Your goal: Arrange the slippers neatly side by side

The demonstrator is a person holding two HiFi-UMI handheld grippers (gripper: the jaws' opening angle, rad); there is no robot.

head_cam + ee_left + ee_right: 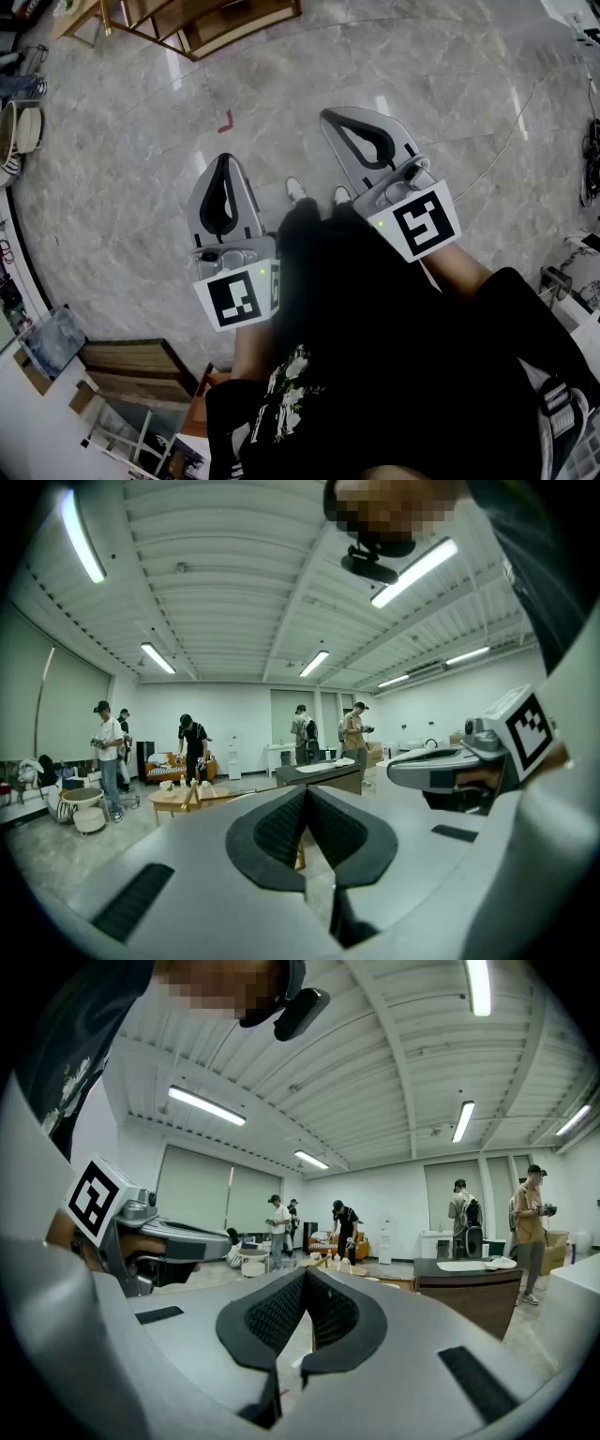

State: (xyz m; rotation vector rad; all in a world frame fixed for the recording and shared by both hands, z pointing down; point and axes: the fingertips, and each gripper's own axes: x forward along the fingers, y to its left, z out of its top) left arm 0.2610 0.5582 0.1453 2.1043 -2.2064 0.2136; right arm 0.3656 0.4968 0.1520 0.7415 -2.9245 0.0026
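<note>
- The left gripper (225, 161) is pointing forward over the marble floor (281, 84), and its jaws are pressing together with nothing between them.
- The right gripper (329, 115) is reaching a little further ahead, just beside the left. Its jaws are likewise meeting tip to tip, empty.
- The person's dark top (375, 328) is filling the lower middle of the head view, and two pale toes (295, 188) are peeking out between the grippers.
- I cannot tell where the slippers are. Some pale footwear (21, 131) is lying at the floor's far left edge, but it is too small to identify.
- A red mark (226, 121) is showing on the floor ahead of the left gripper.
- In the left gripper view, several people (192, 747) are standing well back in the room, near a low round table (178, 799).
</note>
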